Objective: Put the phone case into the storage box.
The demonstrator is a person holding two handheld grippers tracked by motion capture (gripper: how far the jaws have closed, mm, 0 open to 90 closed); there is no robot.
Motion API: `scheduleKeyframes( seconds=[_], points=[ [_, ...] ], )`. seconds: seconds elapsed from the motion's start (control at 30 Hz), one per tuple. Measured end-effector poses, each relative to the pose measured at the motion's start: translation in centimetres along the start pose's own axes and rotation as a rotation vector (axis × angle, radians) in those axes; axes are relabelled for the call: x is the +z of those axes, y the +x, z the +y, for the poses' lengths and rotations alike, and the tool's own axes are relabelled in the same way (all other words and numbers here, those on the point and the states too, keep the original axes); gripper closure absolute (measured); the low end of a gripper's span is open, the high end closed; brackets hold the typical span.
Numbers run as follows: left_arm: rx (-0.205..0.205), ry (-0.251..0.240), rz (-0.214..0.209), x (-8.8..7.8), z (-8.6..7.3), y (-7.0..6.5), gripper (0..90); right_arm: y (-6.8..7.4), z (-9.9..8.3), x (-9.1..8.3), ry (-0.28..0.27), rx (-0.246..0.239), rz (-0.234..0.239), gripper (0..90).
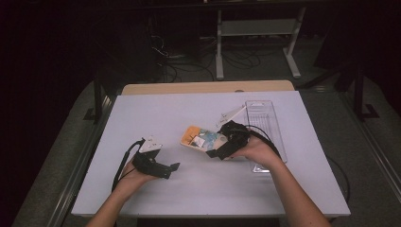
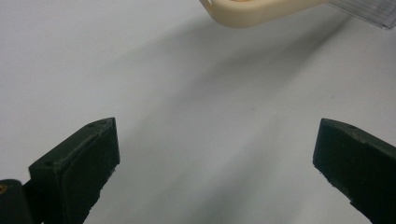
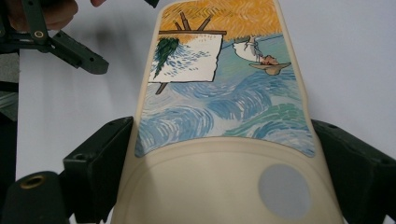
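Glossy plastic case (image 3: 224,140) (painted print), matt table (image 1: 189,109)

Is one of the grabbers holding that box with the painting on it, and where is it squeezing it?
Yes. The right hand-held gripper squeezes the cream painted case by its two long sides, near the plain end. The left hand-held gripper is open and holds nothing.
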State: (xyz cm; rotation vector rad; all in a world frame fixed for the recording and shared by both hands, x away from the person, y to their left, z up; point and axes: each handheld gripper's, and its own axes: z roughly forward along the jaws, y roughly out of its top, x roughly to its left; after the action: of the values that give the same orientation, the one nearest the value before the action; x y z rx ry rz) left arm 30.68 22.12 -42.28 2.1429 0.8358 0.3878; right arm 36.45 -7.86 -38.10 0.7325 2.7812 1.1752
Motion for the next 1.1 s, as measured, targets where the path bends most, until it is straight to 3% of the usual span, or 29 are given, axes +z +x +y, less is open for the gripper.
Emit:
scheduleKeyframes(
  seconds=[0.13, 0.37, 0.47, 0.63, 1.1],
  points=[
    [0.003, -0.021, 0.012, 0.0, 0.1, -0.3, 0.1, 0.1, 0.0, 0.0, -0.006, 0.005, -0.003, 10.5],
    [0.040, -0.028, 0.037, -0.1, 0.2, -0.5, 0.2, 0.2, 0.1, 0.0, -0.017, 0.031, 0.009, 10.5],
    [0.074, -0.035, 0.043, -0.2, 0.3, -0.5, 0.2, 0.2, 0.1, 0.0, -0.017, 0.034, 0.010, 10.5],
    [0.086, -0.046, 0.062, 0.0, 0.2, -1.0, 0.2, 0.2, 0.0, 0.0, -0.016, 0.036, 0.012, 10.5],
    [0.208, -0.046, 0.108, 0.2, 0.1, -1.5, 0.2, 0.2, 0.0, 0.1, -0.017, 0.038, 0.016, 10.5]
  ],
)
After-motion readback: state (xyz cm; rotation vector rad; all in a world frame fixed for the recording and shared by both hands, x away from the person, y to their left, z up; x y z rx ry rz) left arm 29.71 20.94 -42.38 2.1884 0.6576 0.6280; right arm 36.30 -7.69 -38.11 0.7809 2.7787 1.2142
